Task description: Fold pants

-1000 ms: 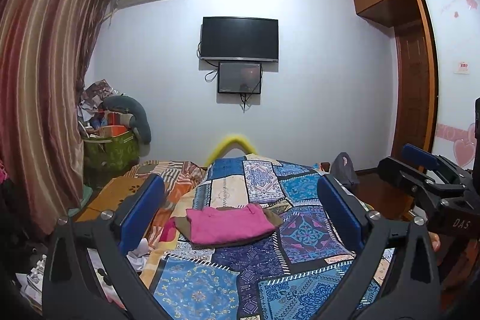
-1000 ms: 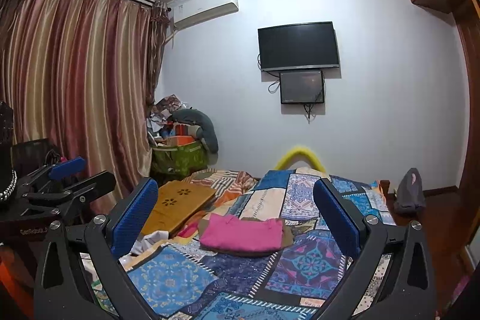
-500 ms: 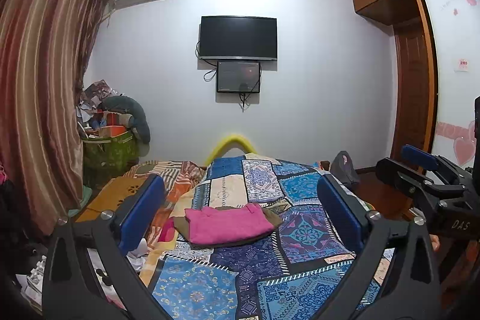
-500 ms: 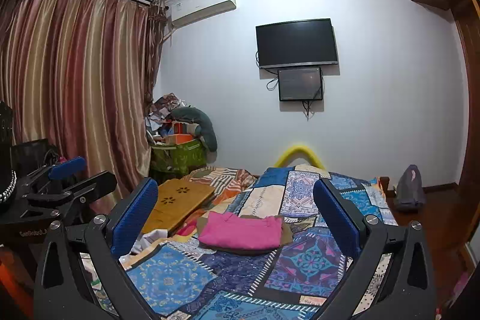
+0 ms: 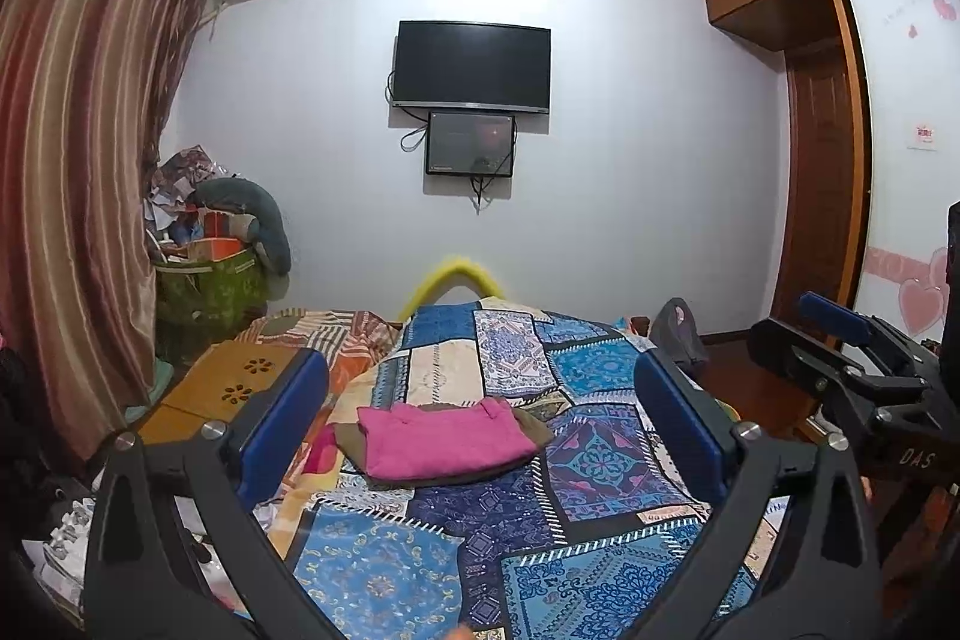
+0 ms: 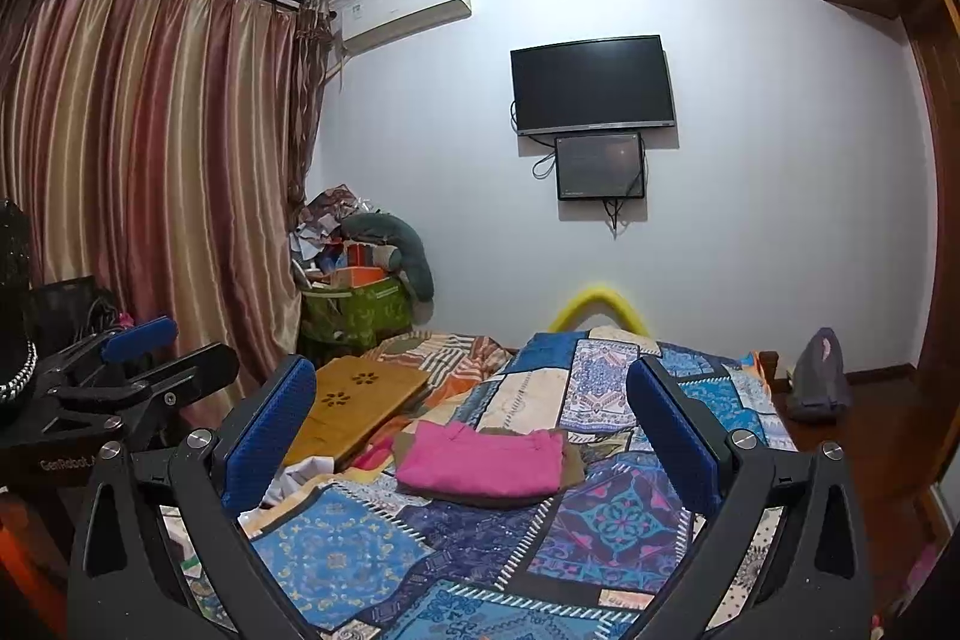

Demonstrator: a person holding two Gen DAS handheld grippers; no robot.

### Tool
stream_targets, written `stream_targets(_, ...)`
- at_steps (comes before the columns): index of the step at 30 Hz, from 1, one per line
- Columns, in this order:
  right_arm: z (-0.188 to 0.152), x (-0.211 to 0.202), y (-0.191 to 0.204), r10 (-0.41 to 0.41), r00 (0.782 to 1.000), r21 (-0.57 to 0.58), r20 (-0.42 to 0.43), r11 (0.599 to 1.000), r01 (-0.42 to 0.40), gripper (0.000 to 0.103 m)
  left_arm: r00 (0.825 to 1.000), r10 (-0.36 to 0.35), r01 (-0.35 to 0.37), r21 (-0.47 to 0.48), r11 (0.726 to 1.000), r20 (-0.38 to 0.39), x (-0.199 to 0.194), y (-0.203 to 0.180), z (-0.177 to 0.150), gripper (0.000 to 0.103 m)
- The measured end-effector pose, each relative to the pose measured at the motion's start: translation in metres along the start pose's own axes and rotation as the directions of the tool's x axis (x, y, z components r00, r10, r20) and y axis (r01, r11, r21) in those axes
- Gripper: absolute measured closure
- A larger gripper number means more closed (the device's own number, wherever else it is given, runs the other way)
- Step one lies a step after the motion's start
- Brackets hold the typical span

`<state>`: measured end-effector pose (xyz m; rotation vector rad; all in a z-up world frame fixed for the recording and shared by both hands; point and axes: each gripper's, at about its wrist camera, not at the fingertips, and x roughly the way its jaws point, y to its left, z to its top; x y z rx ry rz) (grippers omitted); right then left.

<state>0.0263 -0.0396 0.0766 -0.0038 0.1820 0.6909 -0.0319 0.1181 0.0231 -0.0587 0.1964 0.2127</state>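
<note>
The bed [image 5: 600,460] fills the lower room, spread with a blue patchwork quilt [image 6: 612,514]. At ten o'clock hangs a striped curtain [image 6: 150,172]; at twelve o'clock a black television [image 5: 471,64] sits on the wall above a smaller screen [image 5: 470,143]. A wooden board [image 6: 354,406] lies on the bed's nine o'clock side. The pink pants [image 5: 447,439] rest folded on a brown garment [image 5: 531,424] mid-quilt. The left gripper [image 5: 480,418] and right gripper [image 6: 471,418] hover well short of them, jaws released wide, grasping nothing.
</note>
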Motion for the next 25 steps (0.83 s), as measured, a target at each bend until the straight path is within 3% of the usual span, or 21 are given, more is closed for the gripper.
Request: stream_targets(25,-0.0013,0.0038,-0.0036,-0.009,1.0,0.01,-0.008,1.0,0.009,0.0,1.0,-0.026,0.026,-0.003,1.0,-0.015,0.0036,0.0021,-0.0035,0.0)
